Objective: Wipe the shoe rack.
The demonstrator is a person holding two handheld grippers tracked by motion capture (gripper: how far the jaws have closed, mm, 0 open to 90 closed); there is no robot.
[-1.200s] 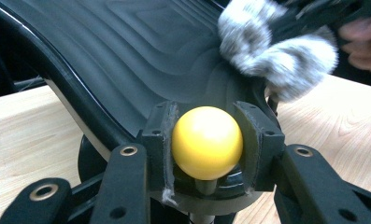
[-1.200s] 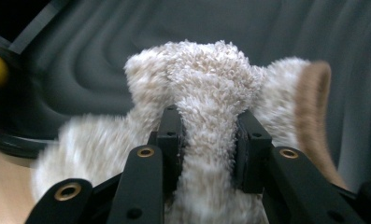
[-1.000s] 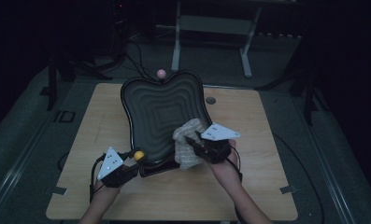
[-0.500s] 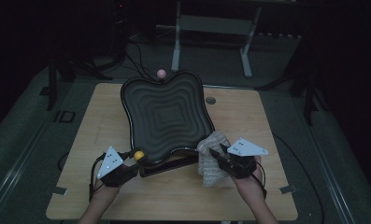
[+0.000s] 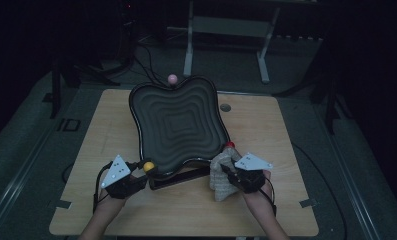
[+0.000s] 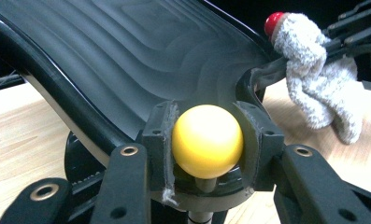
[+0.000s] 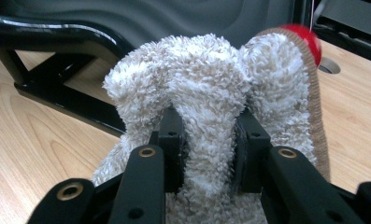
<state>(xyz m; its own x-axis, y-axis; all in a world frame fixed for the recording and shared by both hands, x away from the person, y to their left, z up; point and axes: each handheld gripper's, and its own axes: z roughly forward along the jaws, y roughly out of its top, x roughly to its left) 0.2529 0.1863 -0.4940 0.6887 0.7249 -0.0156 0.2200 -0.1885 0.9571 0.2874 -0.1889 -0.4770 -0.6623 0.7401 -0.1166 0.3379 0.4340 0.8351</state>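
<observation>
high view: we steady a dark wavy tray and hold a fluffy cloth beside it.
our left gripper (image 5: 136,175) is clenched on the yellow knob (image 6: 207,141) at the tray's (image 5: 178,125) 7 o'clock corner. our right gripper (image 5: 231,175) pinches the cloth (image 7: 206,93) at 5 o'clock, off the tray near the red knob (image 5: 229,145), touching the table (image 5: 286,125). we judge wiping is underway; next, carry the cloth onto the ridges.

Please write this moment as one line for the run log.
left gripper: shut on yellow knob | right gripper: shut on cloth | cloth beside tray, by red knob
</observation>
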